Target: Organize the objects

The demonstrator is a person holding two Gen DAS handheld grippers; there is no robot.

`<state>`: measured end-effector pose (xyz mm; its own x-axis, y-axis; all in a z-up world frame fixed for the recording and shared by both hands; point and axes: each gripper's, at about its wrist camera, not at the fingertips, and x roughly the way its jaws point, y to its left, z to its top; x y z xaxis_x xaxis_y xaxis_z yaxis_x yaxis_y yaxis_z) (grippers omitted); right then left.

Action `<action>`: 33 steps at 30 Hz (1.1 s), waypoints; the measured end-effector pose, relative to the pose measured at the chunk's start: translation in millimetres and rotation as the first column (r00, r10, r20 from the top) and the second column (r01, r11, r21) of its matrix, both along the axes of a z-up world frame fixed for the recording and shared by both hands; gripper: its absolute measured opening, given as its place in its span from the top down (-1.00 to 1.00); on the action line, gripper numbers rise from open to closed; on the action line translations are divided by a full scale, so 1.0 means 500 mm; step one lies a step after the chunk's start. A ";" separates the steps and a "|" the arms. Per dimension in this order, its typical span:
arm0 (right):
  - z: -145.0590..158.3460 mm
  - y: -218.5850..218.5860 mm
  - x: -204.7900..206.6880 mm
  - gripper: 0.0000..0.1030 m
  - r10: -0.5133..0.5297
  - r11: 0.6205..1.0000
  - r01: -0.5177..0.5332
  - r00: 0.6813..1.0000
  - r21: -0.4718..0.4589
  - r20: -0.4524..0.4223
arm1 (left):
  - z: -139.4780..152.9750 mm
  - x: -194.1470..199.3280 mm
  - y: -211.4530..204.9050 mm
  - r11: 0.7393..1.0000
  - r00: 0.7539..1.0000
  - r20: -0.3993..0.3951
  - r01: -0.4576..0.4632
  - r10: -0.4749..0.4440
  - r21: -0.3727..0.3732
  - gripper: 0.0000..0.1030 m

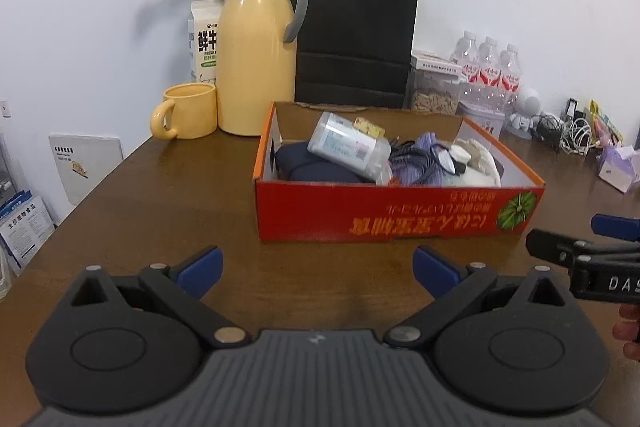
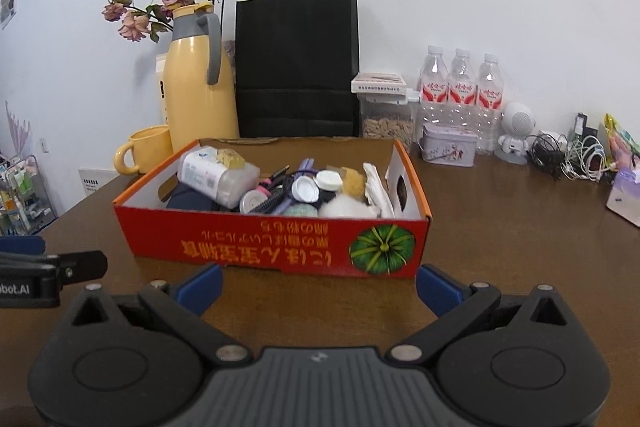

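1. centrally, the open red cardboard box (image 2: 276,243) sits on the dark brown wooden table (image 2: 500,247), crammed with small things: a clear plastic tub with a white label (image 2: 216,173), a dark blue pouch (image 1: 308,163), white round lids (image 2: 316,187), a coiled grey cable (image 1: 416,157) and a white fluffy ball (image 2: 346,207).
2. both tools hover just short of the box's near wall. the left gripper (image 1: 316,267) has its blue pads spread wide with nothing between them; the right gripper (image 2: 318,285) is likewise spread and carries nothing.
3. behind the box stand a yellow thermos jug (image 1: 256,55), a yellow ceramic mug (image 1: 188,111) and a black paper bag (image 2: 296,67).
4. judging the step: this fits either small things already gathered into the box, or a full box waiting to be sorted out. the pictures do not settle which, so no particular next move can be called.
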<state>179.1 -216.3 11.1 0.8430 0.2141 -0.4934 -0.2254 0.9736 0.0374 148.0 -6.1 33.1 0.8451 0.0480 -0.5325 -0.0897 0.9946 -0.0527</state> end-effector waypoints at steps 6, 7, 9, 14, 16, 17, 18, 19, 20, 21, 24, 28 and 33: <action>-0.005 -0.002 -0.023 -1.00 -0.004 1.000 0.004 1.000 -0.005 -0.015 | -0.014 -0.026 -0.006 1.000 1.000 -0.024 0.006 -0.006 0.011 -1.00; -0.006 -0.002 -0.025 -1.00 -0.002 1.000 0.002 1.000 -0.006 -0.016 | -0.017 -0.029 -0.006 1.000 1.000 -0.028 0.006 -0.006 0.014 -1.00; -0.006 0.000 -0.031 -1.00 0.000 1.000 0.000 1.000 -0.008 -0.017 | -0.019 -0.034 -0.006 1.000 0.999 -0.032 0.007 -0.007 0.013 -1.00; -0.006 0.005 -0.038 -1.00 0.005 1.000 -0.005 1.000 -0.011 -0.018 | -0.019 -0.039 -0.004 1.000 0.999 -0.032 0.004 -0.004 0.014 -1.00; -0.006 0.005 -0.040 -1.00 0.006 1.000 -0.006 1.000 -0.010 -0.018 | -0.017 -0.041 -0.004 1.000 1.000 -0.031 0.003 -0.003 0.015 -1.00; -0.006 0.005 -0.039 -1.00 0.006 1.000 -0.007 1.000 -0.010 -0.018 | -0.017 -0.041 -0.004 1.000 1.000 -0.030 0.003 -0.003 0.016 -1.00; -0.006 0.005 -0.040 -1.00 0.007 1.000 -0.007 1.000 -0.010 -0.018 | -0.017 -0.041 -0.004 1.000 1.000 -0.029 0.003 -0.003 0.016 -1.00; -0.006 0.006 -0.040 -1.00 0.008 1.000 -0.009 1.000 -0.010 -0.019 | -0.016 -0.042 -0.004 1.000 1.000 -0.027 0.003 -0.003 0.017 -1.00; -0.006 0.006 -0.040 -1.00 0.010 1.000 -0.010 1.000 -0.010 -0.019 | -0.016 -0.042 -0.005 1.000 1.000 -0.027 0.003 -0.003 0.017 -1.00; -0.006 0.007 -0.040 -1.00 0.011 1.000 -0.011 1.000 -0.009 -0.019 | -0.016 -0.042 -0.005 1.000 1.000 -0.026 0.005 -0.004 0.015 -1.00; -0.006 0.009 -0.040 -1.00 0.011 1.000 -0.011 1.000 -0.010 -0.020 | -0.015 -0.042 -0.004 1.000 1.000 -0.026 0.006 -0.006 0.015 -1.00; -0.006 0.009 -0.041 -1.00 0.011 1.000 -0.011 1.000 -0.010 -0.019 | -0.014 -0.041 -0.004 1.000 1.000 -0.026 0.008 -0.007 0.015 -1.00; -0.006 0.009 -0.041 -1.00 0.011 1.000 -0.011 1.000 -0.010 -0.019 | -0.013 -0.043 -0.006 1.000 1.000 -0.024 0.009 -0.009 0.016 -1.00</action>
<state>158.8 -212.1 8.3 0.8310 0.2184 -0.5116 -0.2356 0.9713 0.0319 126.5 -8.9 26.8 0.8327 0.0495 -0.5515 -0.0820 0.9960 -0.0344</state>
